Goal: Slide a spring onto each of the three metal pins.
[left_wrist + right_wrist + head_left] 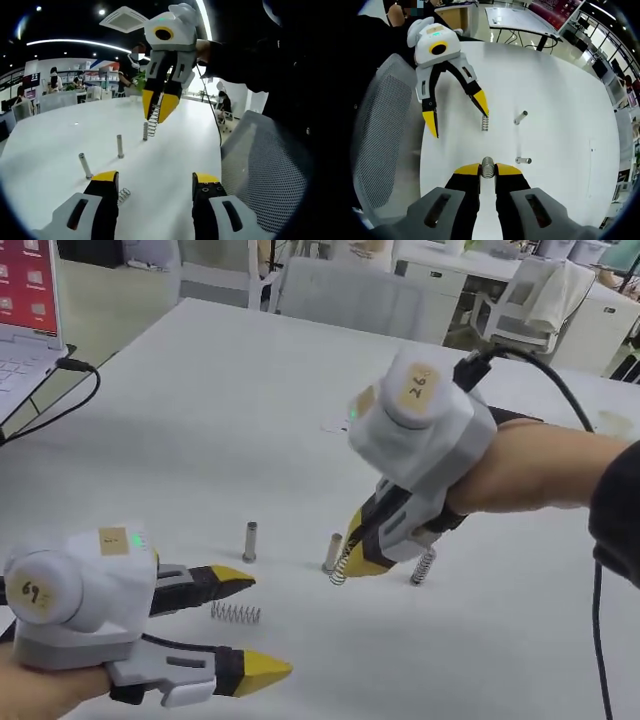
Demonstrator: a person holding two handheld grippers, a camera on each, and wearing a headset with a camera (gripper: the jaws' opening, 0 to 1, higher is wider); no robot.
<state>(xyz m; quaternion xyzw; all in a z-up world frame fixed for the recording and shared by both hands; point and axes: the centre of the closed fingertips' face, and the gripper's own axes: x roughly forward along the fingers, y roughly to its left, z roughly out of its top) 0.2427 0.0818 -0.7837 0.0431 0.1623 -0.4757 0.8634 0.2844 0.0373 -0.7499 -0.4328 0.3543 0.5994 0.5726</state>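
Observation:
Three short metal pins stand on the white table. The left pin [250, 540] and middle pin [333, 552] are bare. The right pin [423, 566] carries a spring. My right gripper [360, 565] is shut on a second spring [341, 566], held tilted right beside the middle pin; that spring [488, 167] sits between its yellow tips. A third spring [235, 613] lies flat on the table between the open fingers of my left gripper [255, 625]. In the left gripper view it [123, 195] lies by the left fingertip, with the right gripper [157, 111] ahead.
A laptop [25, 310] with a black cable [60, 405] sits at the table's far left. A mesh chair [270, 170] stands at the table's near side. Desks and chairs stand behind the table. The right gripper's cable [540, 365] trails off to the right.

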